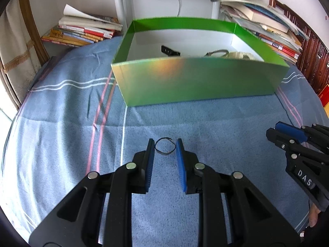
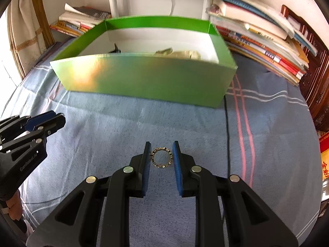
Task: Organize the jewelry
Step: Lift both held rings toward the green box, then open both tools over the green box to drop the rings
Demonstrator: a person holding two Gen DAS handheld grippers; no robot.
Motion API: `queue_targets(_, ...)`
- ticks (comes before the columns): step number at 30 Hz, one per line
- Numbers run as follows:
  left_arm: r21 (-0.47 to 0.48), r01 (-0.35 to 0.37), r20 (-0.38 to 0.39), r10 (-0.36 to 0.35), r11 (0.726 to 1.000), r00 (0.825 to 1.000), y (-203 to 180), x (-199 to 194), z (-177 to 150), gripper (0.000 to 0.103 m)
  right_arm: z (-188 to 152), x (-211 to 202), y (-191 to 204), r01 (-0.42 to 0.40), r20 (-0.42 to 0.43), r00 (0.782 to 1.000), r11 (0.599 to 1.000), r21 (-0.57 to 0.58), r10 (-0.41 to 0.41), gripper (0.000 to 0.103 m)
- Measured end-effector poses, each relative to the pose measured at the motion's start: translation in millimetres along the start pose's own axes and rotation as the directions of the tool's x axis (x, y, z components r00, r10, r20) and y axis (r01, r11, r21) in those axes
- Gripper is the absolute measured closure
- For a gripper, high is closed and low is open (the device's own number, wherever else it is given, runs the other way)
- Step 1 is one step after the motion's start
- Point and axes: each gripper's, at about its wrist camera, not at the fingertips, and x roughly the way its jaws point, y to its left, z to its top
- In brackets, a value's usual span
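Left gripper (image 1: 165,148) jaws clamp a thin, springy dark ring (image 1: 165,147); right gripper (image 2: 162,156) jaws clamp a stiff, light gold ring (image 2: 161,157) across its rim.

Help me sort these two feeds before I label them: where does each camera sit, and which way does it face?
Left wrist: sits on the left gripper, looking forward and down along its fingers at a thin dark ring pinched between the pads; the right gripper shows at the right edge.
Right wrist: sits on the right gripper, facing likewise at a gold ring it holds; the left gripper shows at the left edge.
Shared: the green box ahead, the blue cloth, the stacked books.
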Motion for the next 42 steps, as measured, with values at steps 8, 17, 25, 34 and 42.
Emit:
queue_targets(8,0.005,-0.007,0.016,0.007,1.000,1.000,-4,-9,0,0.082,-3,-4,3,-0.011,0.000,1.000,1.000,-0.010,0.011,0.082)
queue_targets(17,0.002,-0.010,0.015,0.010,1.000,1.000,-6,-13,-5,0.081,-4,-4,4,-0.019,-0.004,1.000,1.000,-0.016,0.019,0.082)
queue_targets(25,0.002,-0.008,0.008,0.008,1.000,1.000,-8,-13,-6,0.081,-6,-4,6,-0.026,-0.006,1.000,1.000,-0.015,0.026,0.082)
queue_targets(34,-0.015,0.050,0.072,-0.049,0.999,0.996,8,-34,20,0.082,28,-40,-4,-0.053,0.114,0.992,0.999,-0.004,0.053,0.082)
queue_targets(42,0.002,0.103,0.184,-0.101,0.995,0.978,24,-49,93,0.082,93,-53,-12,-0.054,0.250,0.967,0.999,-0.004,0.053,0.082)
